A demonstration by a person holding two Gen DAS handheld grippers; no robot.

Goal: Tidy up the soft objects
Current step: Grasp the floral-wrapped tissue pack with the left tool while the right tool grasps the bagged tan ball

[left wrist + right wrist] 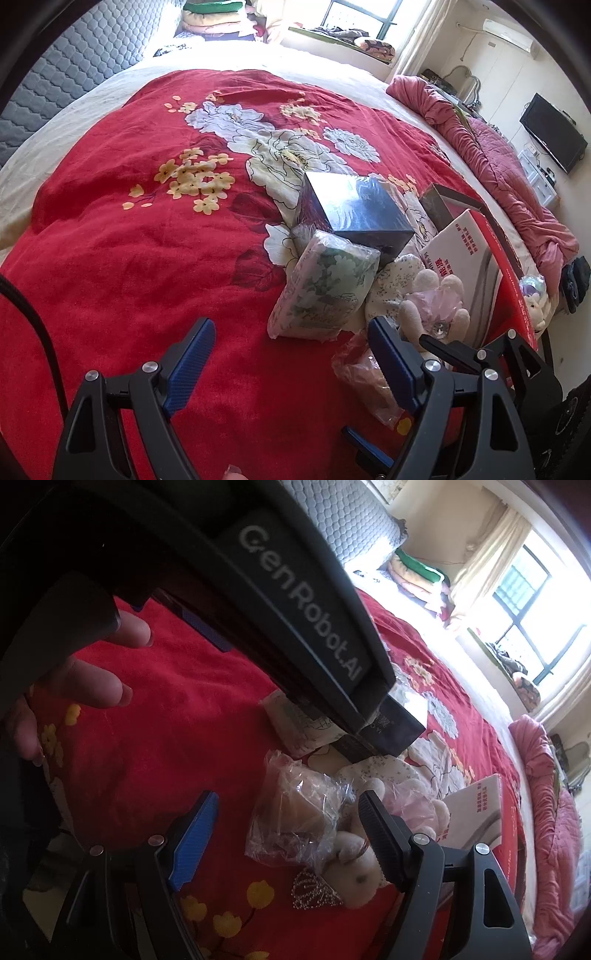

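Note:
On the red floral blanket [129, 240] lies a cluster of things. A floral soft pack in plastic [325, 288] leans by a dark blue box [354, 214]. A cream plush toy in a pink dress [432, 306] lies to its right, also in the right wrist view [358, 856]. A clear plastic bag with brownish contents [295, 816] lies beside it, and shows in the left wrist view [369, 384]. My left gripper [291, 332] is open and empty, just short of the soft pack. My right gripper [288, 808] is open, over the plastic bag, not gripping it.
A white and red carton [469, 251] lies right of the plush. A pink quilt [517, 184] runs along the bed's right side. Folded bedding [218, 18] is stacked at the head. The left gripper's black body [277, 602] blocks the upper right wrist view.

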